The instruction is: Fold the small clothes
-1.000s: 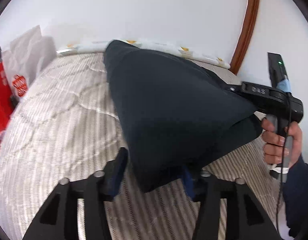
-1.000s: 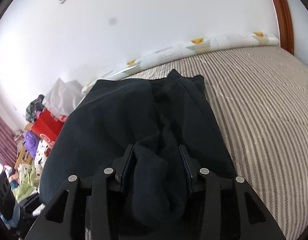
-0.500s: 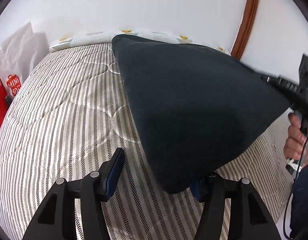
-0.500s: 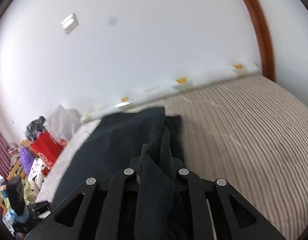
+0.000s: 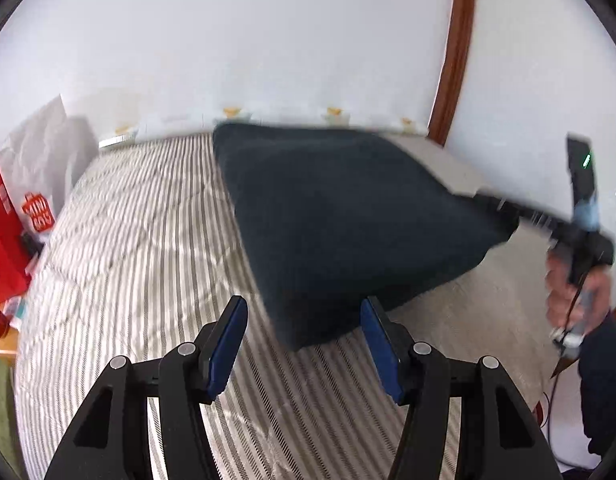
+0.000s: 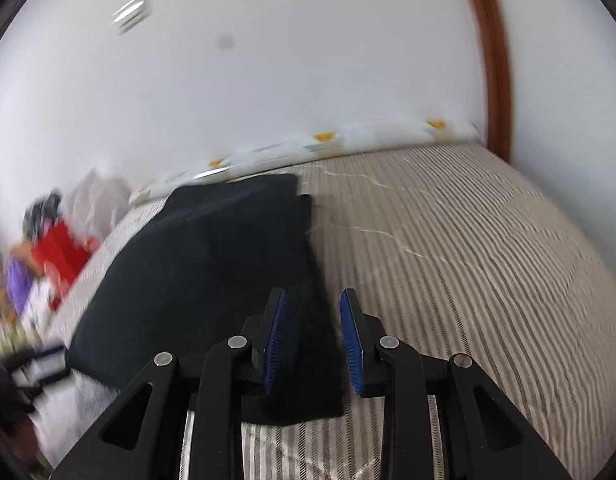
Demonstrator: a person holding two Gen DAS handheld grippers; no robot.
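Dark navy garment (image 5: 348, 220) folded on the striped bed (image 5: 139, 240).
Left tool (image 5: 303, 344) gapes empty; right tool (image 6: 312, 340) is opening, letting the near edge settle flat.

A striped quilted bed (image 5: 139, 240) meets a white wall (image 5: 267, 40) edged by brown wooden trim (image 5: 454, 52). A red bag (image 5: 3, 236) and a white bag (image 5: 39, 152) stand beside the bed.

we see both wrist cams close, angled down over the striped bed (image 5: 139, 240) toward the wall; both share the dark garment (image 5: 348, 220).
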